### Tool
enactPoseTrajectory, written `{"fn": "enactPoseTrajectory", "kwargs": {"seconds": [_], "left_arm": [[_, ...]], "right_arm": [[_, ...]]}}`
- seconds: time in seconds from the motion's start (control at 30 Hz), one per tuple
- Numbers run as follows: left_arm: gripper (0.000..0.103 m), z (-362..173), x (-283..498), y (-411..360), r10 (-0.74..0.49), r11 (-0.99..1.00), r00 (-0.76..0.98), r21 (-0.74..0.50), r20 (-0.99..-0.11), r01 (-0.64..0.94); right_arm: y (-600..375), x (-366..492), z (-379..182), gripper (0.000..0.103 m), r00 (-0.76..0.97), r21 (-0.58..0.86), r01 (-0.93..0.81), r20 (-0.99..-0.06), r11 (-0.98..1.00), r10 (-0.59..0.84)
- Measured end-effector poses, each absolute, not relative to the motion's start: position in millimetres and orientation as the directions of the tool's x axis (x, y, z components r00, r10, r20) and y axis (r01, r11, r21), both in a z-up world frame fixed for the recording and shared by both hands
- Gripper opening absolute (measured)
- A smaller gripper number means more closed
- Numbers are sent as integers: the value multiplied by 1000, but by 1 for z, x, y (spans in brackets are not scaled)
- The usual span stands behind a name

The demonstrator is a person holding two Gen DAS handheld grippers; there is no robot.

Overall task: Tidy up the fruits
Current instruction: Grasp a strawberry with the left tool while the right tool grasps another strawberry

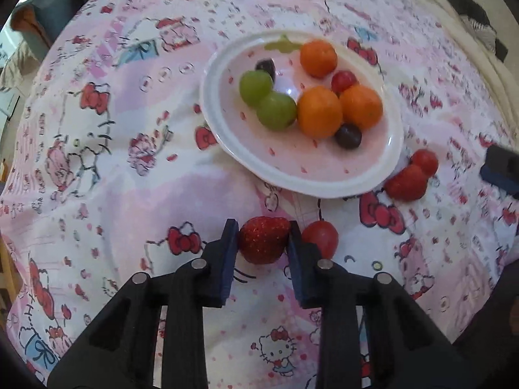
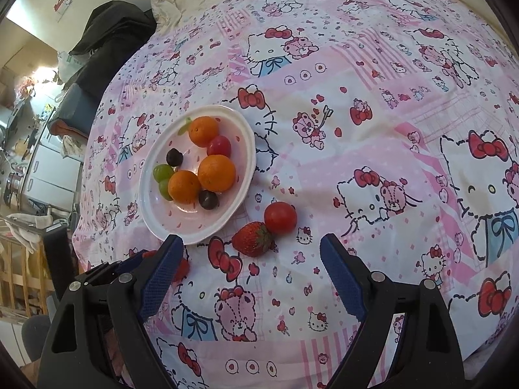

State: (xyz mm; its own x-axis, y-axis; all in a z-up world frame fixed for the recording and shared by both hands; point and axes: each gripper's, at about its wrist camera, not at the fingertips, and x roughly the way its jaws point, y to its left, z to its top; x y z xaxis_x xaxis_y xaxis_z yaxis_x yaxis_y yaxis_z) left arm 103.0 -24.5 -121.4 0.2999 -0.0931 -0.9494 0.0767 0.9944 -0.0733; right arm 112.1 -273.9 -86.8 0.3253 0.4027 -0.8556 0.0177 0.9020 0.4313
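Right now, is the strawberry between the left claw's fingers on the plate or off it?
Off. The strawberry sits on the tablecloth, gripped by the left gripper, short of the plate.

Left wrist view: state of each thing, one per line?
Left tongs: shut on the strawberry.
Strawberry: on the cloth, pinched between the pads.
Cherry tomato: loose on the cloth beside it.
Plate: holds oranges, grapes, a tomato.
Right tongs: open, empty.

Glossy plate (image 1: 227, 136) on printed cloth (image 1: 129, 194)
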Motion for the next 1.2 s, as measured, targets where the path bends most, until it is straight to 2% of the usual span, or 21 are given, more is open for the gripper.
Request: {"fn": "enactPoseTrajectory", "kwargs": {"seconds": [0.2, 0.23, 0.33, 0.53, 0.67, 0.77, 0.8, 0.83, 1.2], "left_arm": [[25, -84, 92, 1, -145, 987, 361, -160, -921, -11], [25, -80, 92, 3, -148, 986, 371, -166, -917, -18], [25, -69, 91, 6, -137, 987, 405, -161, -904, -24], [25, -63, 92, 8, -125, 989, 427, -146, -896, -16], [25, -62, 92, 3, -90, 995, 447, -102, -890, -1], [25, -61, 91, 2, -85, 996, 455, -93, -886, 4], [25, -61, 91, 2, -84, 996, 456, -93, -886, 4], [25, -61, 91, 1, -84, 996, 457, -92, -886, 4], [25, -61, 88, 6, -54, 997, 483, -74, -874, -22]], "right_arm": [[-287, 120, -103, 86, 278, 554, 95, -812, 827, 513], [-287, 122, -108, 76, 261, 569, 108, -808, 815, 529], [-280, 129, -127, 61, 187, 591, 141, -804, 795, 565], [-258, 138, -150, 51, 114, 525, 141, -851, 839, 513], [-250, 144, -160, 51, 120, 516, 128, -856, 847, 504], [-248, 144, -163, 44, 119, 503, 111, -863, 857, 491], [-249, 143, -162, 37, 120, 499, 107, -865, 860, 487], [-250, 143, -161, 35, 119, 499, 107, -865, 860, 487], [-269, 123, -135, 34, 176, 573, 90, -814, 815, 553]]}}
